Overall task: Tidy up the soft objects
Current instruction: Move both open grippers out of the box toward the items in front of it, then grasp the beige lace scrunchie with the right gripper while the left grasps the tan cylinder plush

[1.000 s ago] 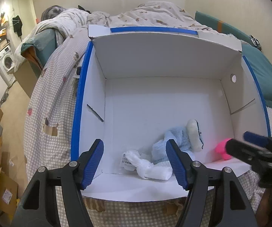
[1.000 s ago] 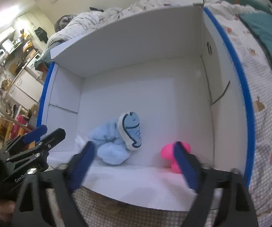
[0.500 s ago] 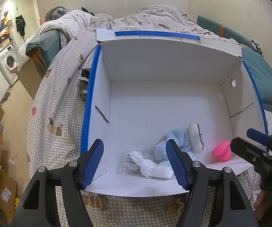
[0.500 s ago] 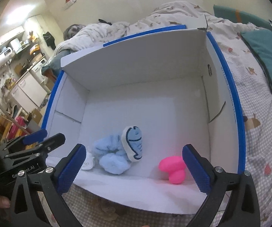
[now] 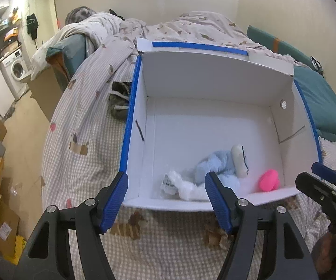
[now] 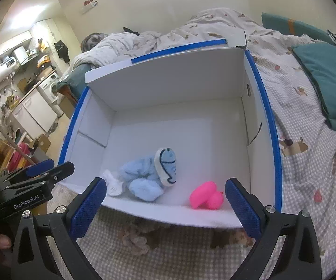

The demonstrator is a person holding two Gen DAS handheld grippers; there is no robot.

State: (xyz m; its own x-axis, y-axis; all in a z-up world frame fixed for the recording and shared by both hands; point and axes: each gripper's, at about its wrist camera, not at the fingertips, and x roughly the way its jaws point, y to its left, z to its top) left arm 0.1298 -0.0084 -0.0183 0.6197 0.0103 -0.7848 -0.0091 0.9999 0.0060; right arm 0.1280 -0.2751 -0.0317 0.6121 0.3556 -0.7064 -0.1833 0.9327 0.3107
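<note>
Hovering wide, empty: left claw point(image 5: 166, 200) and right claw point(image 6: 164, 204), at box point(image 6: 270, 121) near edge. Inside, blue plush point(image 6: 148, 178), white cloth point(image 5: 186, 187), pink toy point(image 6: 206, 195) at 12 o'clock. Likely between picks; next: fetch striped bundle point(image 5: 119, 101), left claw's 11 o'clock.

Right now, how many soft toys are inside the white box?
3. A light blue plush near the front wall, a white one beside it at left, and a pink one toward the right. None looks hidden.
</note>
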